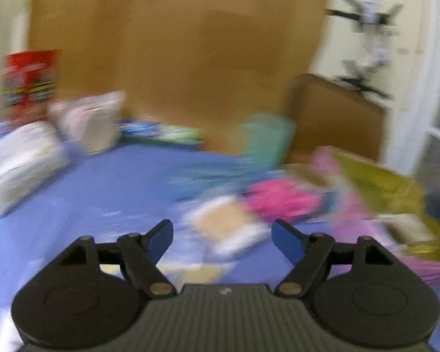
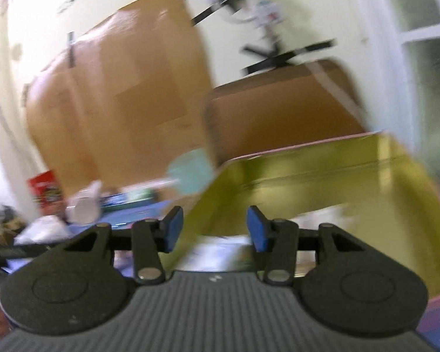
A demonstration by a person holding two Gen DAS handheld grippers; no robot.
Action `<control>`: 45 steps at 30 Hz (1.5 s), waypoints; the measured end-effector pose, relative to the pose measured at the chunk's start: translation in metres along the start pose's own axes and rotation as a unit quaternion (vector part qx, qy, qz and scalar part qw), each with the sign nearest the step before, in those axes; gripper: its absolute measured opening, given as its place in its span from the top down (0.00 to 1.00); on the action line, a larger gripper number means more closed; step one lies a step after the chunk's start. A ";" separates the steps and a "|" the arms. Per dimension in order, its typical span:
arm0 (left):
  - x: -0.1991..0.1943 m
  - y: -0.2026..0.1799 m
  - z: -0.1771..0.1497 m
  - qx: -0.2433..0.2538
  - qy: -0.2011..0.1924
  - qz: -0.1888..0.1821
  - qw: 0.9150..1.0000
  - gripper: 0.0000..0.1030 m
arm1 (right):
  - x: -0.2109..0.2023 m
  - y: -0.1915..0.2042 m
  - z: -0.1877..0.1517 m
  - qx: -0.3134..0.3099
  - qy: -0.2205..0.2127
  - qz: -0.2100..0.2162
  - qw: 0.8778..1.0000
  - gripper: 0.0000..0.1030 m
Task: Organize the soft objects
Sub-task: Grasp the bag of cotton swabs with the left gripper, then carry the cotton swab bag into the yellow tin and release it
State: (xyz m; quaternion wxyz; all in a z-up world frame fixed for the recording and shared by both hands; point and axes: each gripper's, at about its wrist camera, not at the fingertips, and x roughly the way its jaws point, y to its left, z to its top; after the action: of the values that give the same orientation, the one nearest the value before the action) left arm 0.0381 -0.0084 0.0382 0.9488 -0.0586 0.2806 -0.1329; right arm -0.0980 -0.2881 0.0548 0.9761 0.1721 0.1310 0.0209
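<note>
The pink cloth (image 1: 281, 198) lies on the blue mat (image 1: 108, 187), just ahead and right of your left tongs (image 1: 222, 234), which gape empty. The tin (image 2: 322, 176) sits ahead of your right tongs (image 2: 215, 225), part-open, holding nothing.

No text can be read — both views are too blurred.
</note>
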 end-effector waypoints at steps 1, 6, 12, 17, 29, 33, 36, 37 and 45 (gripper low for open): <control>0.000 0.016 -0.001 -0.007 0.000 0.016 1.000 0.26 | 0.005 0.012 0.002 -0.004 0.010 0.026 1.000 0.50; 0.006 0.067 -0.021 -0.047 0.007 0.058 0.997 0.26 | 0.054 0.078 -0.004 -0.053 0.077 0.109 0.990 0.50; 0.006 0.094 -0.027 -0.114 -0.007 0.014 0.993 0.22 | 0.152 0.133 -0.048 -0.111 0.168 0.072 0.977 0.48; 0.002 0.105 -0.028 -0.140 -0.015 -0.011 0.990 0.22 | 0.172 0.150 -0.064 -0.135 0.187 0.073 0.970 0.61; -0.016 0.117 -0.037 -0.205 0.005 -0.071 0.976 0.24 | 0.104 0.182 -0.084 -0.215 0.159 0.143 0.953 0.24; -0.029 0.096 -0.041 -0.214 0.030 -0.096 0.972 0.29 | 0.121 0.182 -0.098 -0.232 0.185 0.144 0.944 0.32; -0.009 0.071 -0.044 -0.184 0.074 -0.096 0.975 0.53 | 0.118 0.181 -0.102 -0.231 0.177 0.152 0.945 0.53; -0.008 0.066 -0.045 -0.185 0.071 -0.101 0.975 0.61 | 0.116 0.180 -0.100 -0.220 0.180 0.152 0.946 0.54; -0.016 -0.052 0.015 -0.048 0.038 -0.211 0.976 0.70 | 0.033 0.116 -0.052 -0.181 0.029 0.063 0.981 0.55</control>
State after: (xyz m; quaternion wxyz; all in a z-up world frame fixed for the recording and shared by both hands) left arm 0.0217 -0.0530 0.0685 0.8840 -0.1569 0.3041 -0.3184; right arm -0.0796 -0.1589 0.0389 0.9837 0.0003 0.1420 0.1104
